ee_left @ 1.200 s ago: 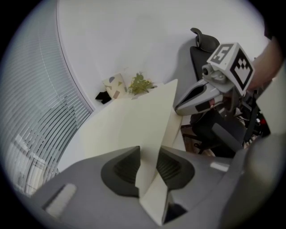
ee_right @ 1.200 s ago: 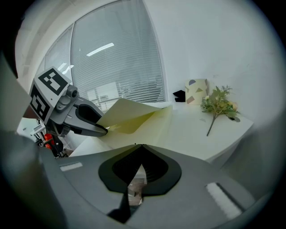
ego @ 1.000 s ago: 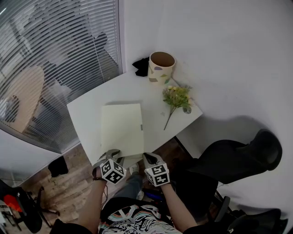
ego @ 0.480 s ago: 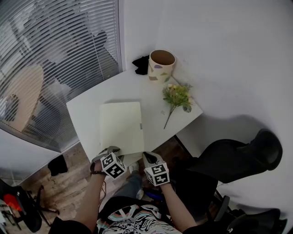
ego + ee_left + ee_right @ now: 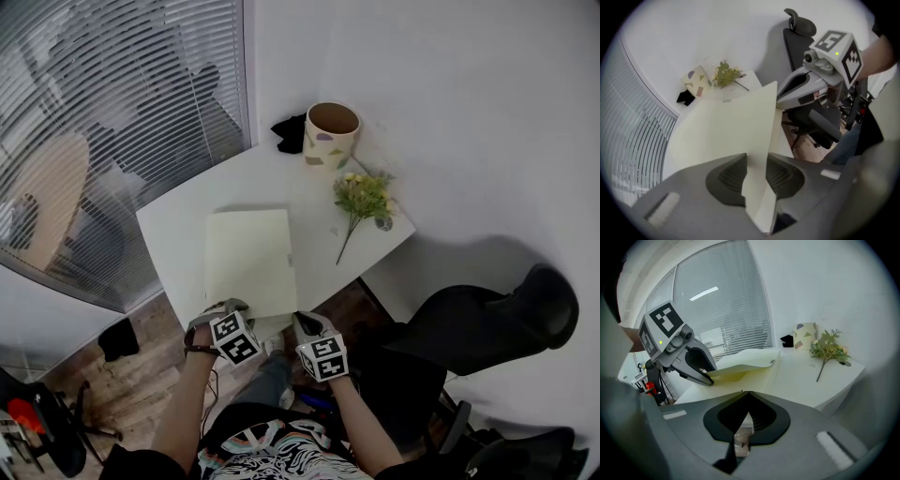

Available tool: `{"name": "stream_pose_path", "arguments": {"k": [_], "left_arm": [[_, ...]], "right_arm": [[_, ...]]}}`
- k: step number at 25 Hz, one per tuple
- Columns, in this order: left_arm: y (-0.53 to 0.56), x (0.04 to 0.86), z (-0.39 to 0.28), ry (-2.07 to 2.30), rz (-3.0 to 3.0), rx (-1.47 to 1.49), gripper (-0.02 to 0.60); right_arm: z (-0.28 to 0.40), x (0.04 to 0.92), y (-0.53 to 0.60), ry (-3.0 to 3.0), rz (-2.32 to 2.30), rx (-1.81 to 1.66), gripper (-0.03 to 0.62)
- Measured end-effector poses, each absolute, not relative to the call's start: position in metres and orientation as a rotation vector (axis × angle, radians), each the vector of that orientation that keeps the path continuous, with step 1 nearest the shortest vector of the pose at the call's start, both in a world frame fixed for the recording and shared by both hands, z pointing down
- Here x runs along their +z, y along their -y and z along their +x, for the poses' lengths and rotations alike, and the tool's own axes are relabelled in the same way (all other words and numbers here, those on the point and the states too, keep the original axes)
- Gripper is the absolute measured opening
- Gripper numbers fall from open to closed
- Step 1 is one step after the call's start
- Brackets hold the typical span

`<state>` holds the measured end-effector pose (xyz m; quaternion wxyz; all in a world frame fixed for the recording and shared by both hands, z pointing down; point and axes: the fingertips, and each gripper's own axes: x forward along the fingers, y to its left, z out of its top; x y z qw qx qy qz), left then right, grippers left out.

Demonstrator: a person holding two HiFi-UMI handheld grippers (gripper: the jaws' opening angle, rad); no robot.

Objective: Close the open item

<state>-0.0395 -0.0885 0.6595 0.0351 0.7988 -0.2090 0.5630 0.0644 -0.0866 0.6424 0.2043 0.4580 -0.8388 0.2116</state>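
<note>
- Two grippers are mine, both at the 6 o'clock edge of the white table (image 5: 178, 246) in the head view, just beside each other but apart.
- My left gripper (image 5: 227, 309) has its jaws clamped on the near edge of the folder's cover. In the right gripper view that cover curves up off a yellow inside, so the folder is partly open.
- My right gripper (image 5: 306, 322) has its jaws together with nothing between them. It sits off the table's near corner, at 5 o'clock from the folder.
- One pale cream folder (image 5: 248, 262) lies in the middle of the table, its near edge level with the table's 6 o'clock edge.
- Bare tabletop runs as a strip at 9 o'clock of the folder, a wider patch at 12 o'clock, and a narrow gap at 3 o'clock before the flowers.
- One flower sprig (image 5: 362, 199) lies at 2 o'clock, close to the table's right edge.
- One patterned cup (image 5: 330, 137) stands upright at 1 o'clock, near the far corner against the white wall.
- One small black object (image 5: 290, 135) lies touching or just beside the cup, on its 9 o'clock side; I cannot tell which.
- One window with blinds (image 5: 112, 122) closes off the 9 to 11 o'clock side.
- One black chair (image 5: 469, 328) stands at 4 o'clock, off the table.
</note>
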Motion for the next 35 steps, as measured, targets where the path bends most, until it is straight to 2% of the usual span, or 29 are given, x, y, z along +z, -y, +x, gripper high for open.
{"name": "stream_pose_path", "arguments": {"k": [35], "left_arm": [[0.0893, 0.6594, -0.0388, 0.613, 2.447, 1.707, 0.160]], "right_arm": [[0.0626, 0.6422, 0.0871, 2.318, 1.247, 0.540, 0.000]]}}
